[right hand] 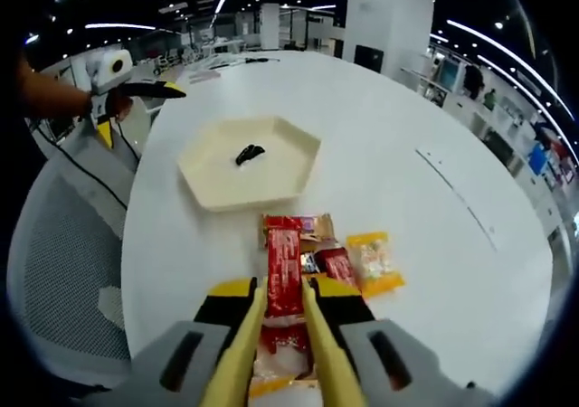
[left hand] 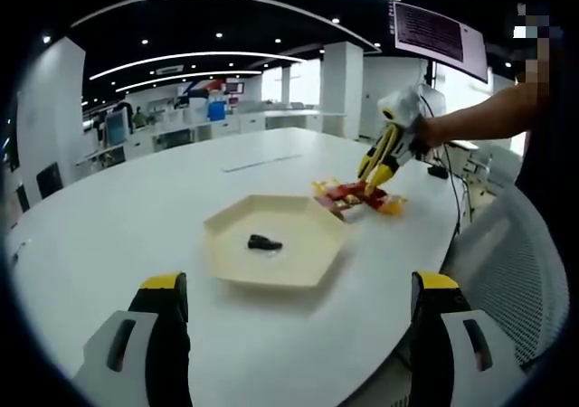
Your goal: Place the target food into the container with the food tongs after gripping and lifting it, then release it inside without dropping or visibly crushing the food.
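1. The left tool point(left hand: 294, 330) hangs over the near edge of the white tabletop point(left hand: 136, 217), its two yellow-tipped black jaws spread wide with nothing between them
2. In the left gripper view a cream hexagonal tray point(left hand: 276, 240) lies on the tabletop just beyond those jaws, toward 12 o'clock
3. A small dark piece of food point(left hand: 264, 242) rests alone near the tray's middle; it is too small to name more closely
4. At 2 o'clock from the tray in this view, the right tool point(left hand: 378, 165), held by a person's hand point(left hand: 425, 134), tilts down onto a cluster of snack packets point(left hand: 357, 197)
5. In the right gripper view the right tool point(right hand: 282, 307) has its long yellow tong-like jaws drawn narrow, lying along both sides of a red snack packet point(right hand: 283, 276); whether they press it or only flank it I cannot tell
6. A yellow packet of pale sweets point(right hand: 374, 262) lies just beside the red one at 3 o'clock, and a brownish packet point(right hand: 312, 226) sits at 12 o'clock of it
7. Beyond the packets, at 11 o'clock, the hexagonal tray point(right hand: 208, 181) shows with the dark food piece point(right hand: 249, 153) inside it
8. The left tool point(right hand: 149, 89) appears at 10 o'clock, past the tabletop's edge
9. A grey mesh chair point(right hand: 63, 244) stands beside the tabletop at 9 o'clock
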A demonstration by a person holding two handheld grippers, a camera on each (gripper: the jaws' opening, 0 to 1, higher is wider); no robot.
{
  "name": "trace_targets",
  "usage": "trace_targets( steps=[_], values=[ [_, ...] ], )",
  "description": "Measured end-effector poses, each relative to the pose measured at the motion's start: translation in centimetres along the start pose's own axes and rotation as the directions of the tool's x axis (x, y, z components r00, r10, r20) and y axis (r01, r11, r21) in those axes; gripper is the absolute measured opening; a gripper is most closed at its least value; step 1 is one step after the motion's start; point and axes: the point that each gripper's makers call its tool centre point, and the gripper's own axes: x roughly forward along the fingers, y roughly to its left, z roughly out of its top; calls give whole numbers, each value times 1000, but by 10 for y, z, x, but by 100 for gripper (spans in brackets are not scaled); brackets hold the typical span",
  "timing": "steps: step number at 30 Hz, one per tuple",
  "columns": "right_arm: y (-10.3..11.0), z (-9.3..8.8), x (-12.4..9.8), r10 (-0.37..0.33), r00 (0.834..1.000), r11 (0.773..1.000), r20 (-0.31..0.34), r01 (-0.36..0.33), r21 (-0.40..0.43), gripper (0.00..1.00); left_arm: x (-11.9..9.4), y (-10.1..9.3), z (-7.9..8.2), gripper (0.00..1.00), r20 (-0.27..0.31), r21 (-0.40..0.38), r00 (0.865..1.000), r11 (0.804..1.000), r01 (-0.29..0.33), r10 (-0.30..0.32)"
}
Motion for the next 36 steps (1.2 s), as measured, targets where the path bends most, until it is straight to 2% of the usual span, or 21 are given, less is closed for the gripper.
trace_targets(
  steps=[5,12,21,36],
  values=[
    [1,2,-5,-2,1000,1000,2,2,12,22,0,1,0,99,3,1,1000,1000,-1,1],
    [-1,19,-11,-14,1000,1000,8,14,2,22,0,-2,0,99,2,8,1000,1000,5,-5],
    [-1,39,-3,-5,1000,1000,0,5,-23,22,-1,1,2,100,12,4,1000,1000,-2,2],
    [2,90,19,13,1000,997,9,-12,-72,22,1,-1,1,100,1,19,1000,1000,3,-3]
  ],
)
